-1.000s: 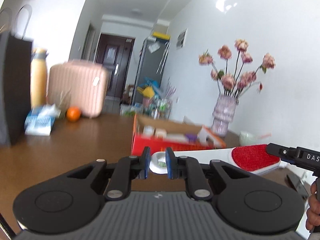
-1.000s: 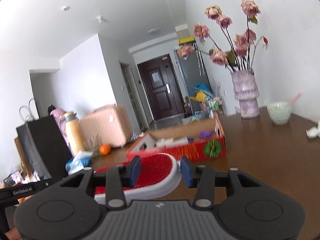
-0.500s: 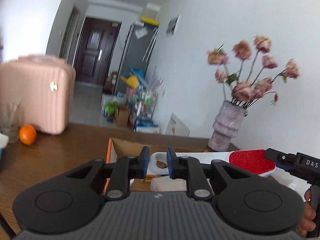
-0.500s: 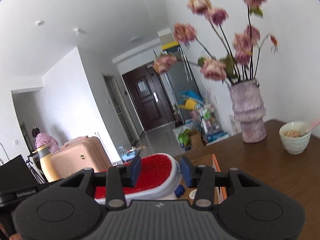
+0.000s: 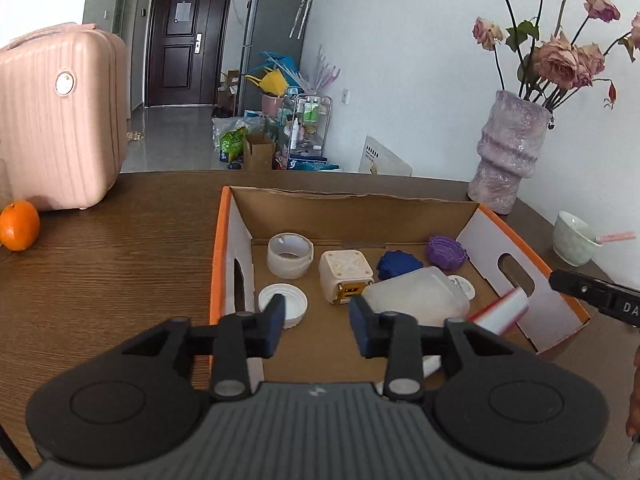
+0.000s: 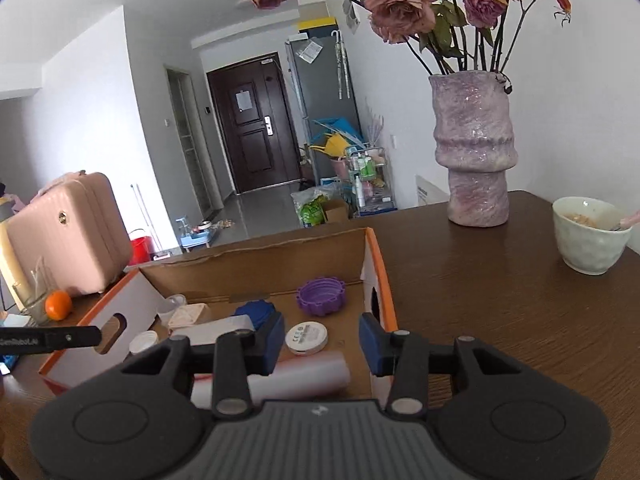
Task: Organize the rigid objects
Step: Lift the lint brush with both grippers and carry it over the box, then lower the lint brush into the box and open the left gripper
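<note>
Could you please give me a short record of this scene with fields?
Box: open, on table
In box: tape roll, white lid, purple lid
Left gripper: over box, fingers opening, nothing between them
Right gripper: over brush, grip unclear
Outside box: orange, vase, bowl

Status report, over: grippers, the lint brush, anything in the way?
Left gripper opening, nothing between jaws. Right gripper over lint brush, grip unclear. Brush low inside cardboard box. Nothing blocking.
</note>
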